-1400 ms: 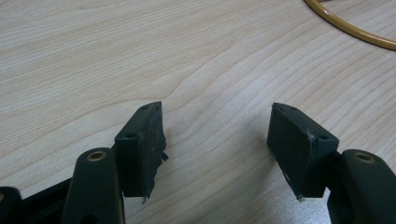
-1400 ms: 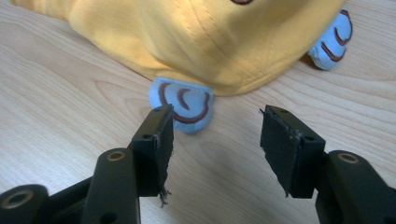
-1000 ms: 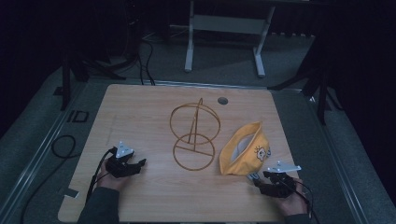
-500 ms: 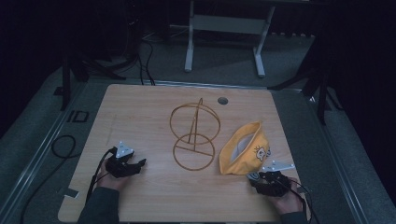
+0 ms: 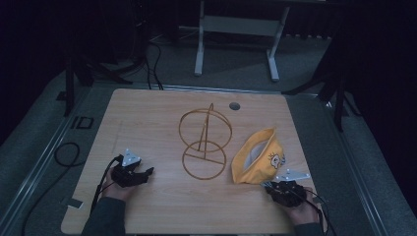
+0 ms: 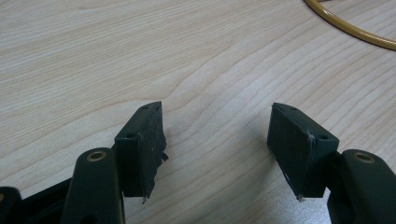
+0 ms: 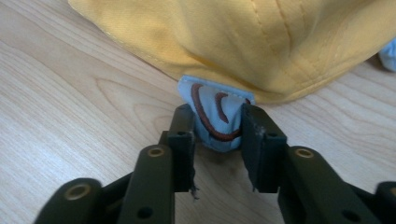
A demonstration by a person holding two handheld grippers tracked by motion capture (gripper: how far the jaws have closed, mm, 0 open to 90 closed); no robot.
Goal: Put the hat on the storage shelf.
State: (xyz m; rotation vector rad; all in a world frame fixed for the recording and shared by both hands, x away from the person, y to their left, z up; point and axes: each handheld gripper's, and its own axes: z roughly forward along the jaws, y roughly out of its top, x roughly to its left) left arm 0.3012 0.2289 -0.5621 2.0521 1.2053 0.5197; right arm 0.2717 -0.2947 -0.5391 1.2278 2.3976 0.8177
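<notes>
The right gripper (image 7: 217,135) has its jaws closed on the small pale-blue fabric tab with brown stitching (image 7: 215,112) at the rim of the soft yellow cloth cap (image 5: 258,157), which lies near the right front corner of the light wooden table (image 5: 147,118). To do this well, I think the grip should sit deeper on the tab before lifting, so it does not slip. The cap carries a small cartoon print. The left gripper (image 6: 217,140) is open and empty near the left front edge, beside the golden wire ring stand (image 5: 204,147)
</notes>
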